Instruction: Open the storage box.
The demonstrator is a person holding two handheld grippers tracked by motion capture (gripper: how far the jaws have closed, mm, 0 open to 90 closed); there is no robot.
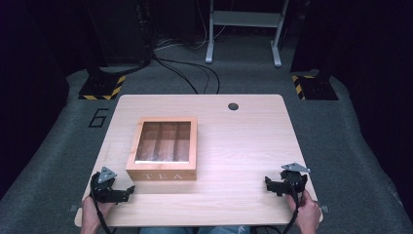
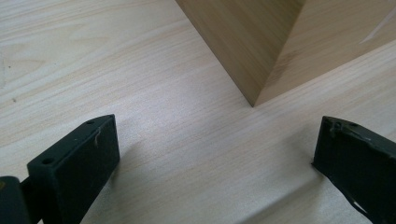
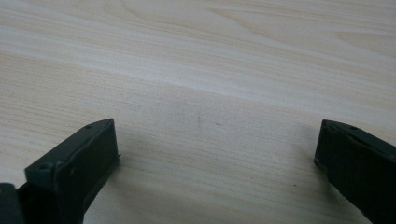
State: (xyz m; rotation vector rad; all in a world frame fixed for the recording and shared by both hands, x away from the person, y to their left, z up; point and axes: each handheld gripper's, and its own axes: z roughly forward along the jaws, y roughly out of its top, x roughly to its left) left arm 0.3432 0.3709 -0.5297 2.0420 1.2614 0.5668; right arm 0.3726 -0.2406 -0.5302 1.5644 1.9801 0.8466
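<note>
The high view shows the tea box (image 1: 163,148) sitting on the counter (image 1: 243,146), a bit left of the middle and close to my side. It is made of wood, with a see-through window in the lid and the word TEA on the front wall. Under the window I can see three long slots.

I think the box is stiff and hard, so it will not squish. It looks a bit heavy for one hand. The wood sides look smooth, so my jaws could slip on them. The window may break or scratch, so I should not press on it. The best place to hold is the wood frame of the lid at the front edge, or the two side walls, one hand on each.

My left gripper (image 1: 127,191) rests just beside the front left corner of the box, not touching it. Its jaws are wide apart with nothing between them. In the left gripper view that corner (image 2: 254,100) is right ahead.

My right gripper (image 1: 269,184) is far off to the right, near the counter edge. Its jaws are wide apart too, over bare wood.
</note>
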